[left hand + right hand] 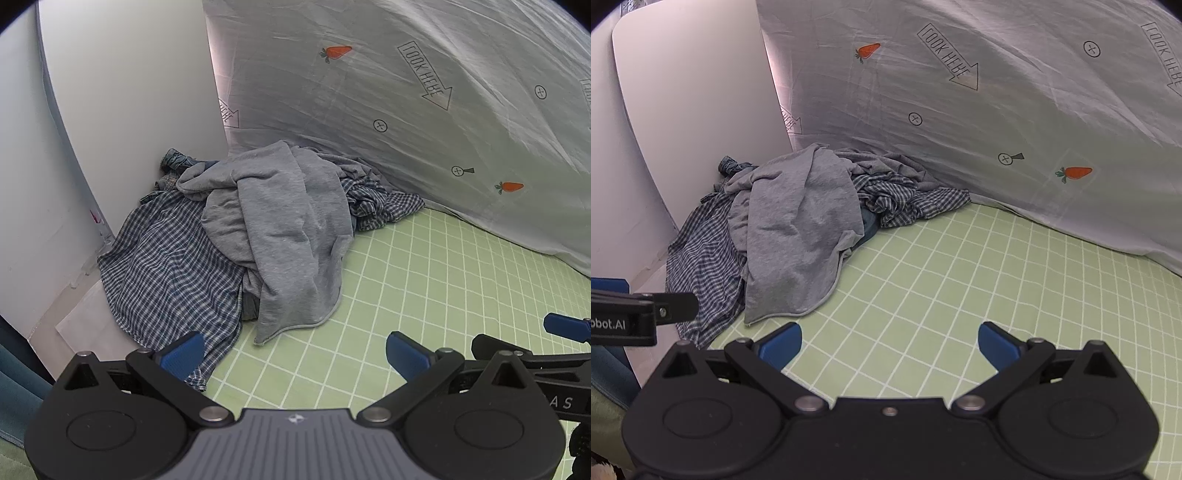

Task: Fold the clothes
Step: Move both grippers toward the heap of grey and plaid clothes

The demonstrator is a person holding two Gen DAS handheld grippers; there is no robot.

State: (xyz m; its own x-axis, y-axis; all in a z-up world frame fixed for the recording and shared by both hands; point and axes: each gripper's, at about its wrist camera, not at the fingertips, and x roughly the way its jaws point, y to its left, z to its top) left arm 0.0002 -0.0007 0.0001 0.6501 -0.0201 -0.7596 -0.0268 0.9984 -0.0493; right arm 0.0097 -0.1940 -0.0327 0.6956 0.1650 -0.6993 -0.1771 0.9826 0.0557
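A heap of clothes lies in the far left corner of a green checked sheet (424, 295). A grey knit garment (288, 229) drapes over a blue-and-white plaid shirt (166, 266); both also show in the right wrist view, the grey garment (798, 236) and the plaid shirt (701, 266). My left gripper (295, 354) is open and empty, just short of the grey hem. My right gripper (890, 343) is open and empty over the bare sheet (960, 295), to the right of the heap. Each gripper shows at the edge of the other's view.
A pale grey quilt (424, 110) with carrots and "LOOK HERE" arrows rises behind the heap and along the right. A white wall (110, 110) stands at the left. A dark blue garment (870, 225) peeks from under the heap.
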